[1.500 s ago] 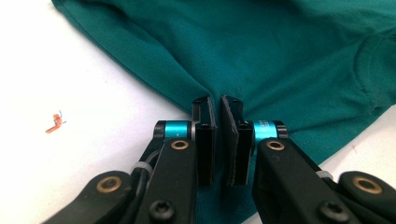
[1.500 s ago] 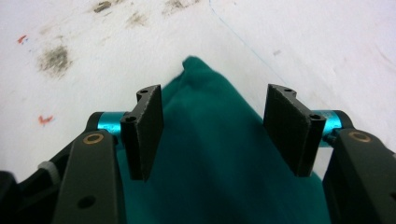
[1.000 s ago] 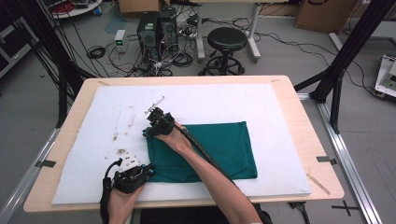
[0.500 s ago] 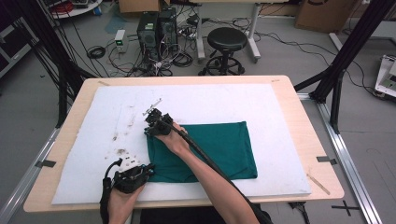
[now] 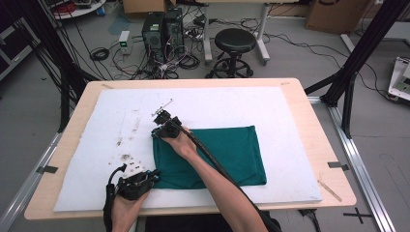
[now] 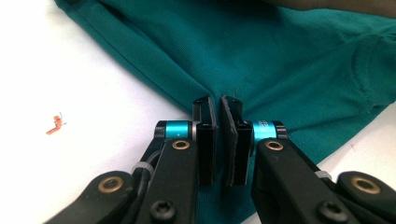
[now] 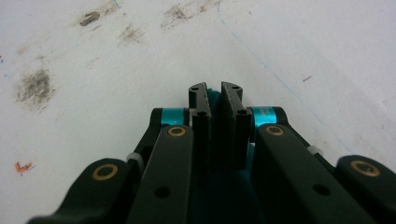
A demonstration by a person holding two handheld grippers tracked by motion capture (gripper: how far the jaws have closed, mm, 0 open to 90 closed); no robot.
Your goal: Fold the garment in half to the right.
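Note:
A teal cloth (image 5: 227, 150) lies folded flat on the white mat (image 5: 290, 111). My left gripper (image 5: 153, 175) sits at the cloth's near left corner. In the left gripper view its jaws (image 6: 219, 105) are shut, with the cloth's (image 6: 280, 56) edge pinched between the pads. My right gripper (image 5: 158, 126) reaches to the cloth's far left corner, forearm lying across the fabric. Its jaws (image 7: 215, 93) have just been closing and now press on a bit of teal cloth (image 7: 214, 99) that shows between the pads.
Dark smudges (image 5: 126, 157) mark the mat left of the cloth. A small orange scrap (image 6: 56, 125) lies on the mat near the left gripper. The wooden table's edge (image 5: 333, 159) runs close to the right. A stool (image 5: 235, 41) and computer towers (image 5: 153, 29) stand beyond the table.
The right gripper's jaws have come together on the cloth's far left corner. Both hands stay where they were, and the cloth lies as before.

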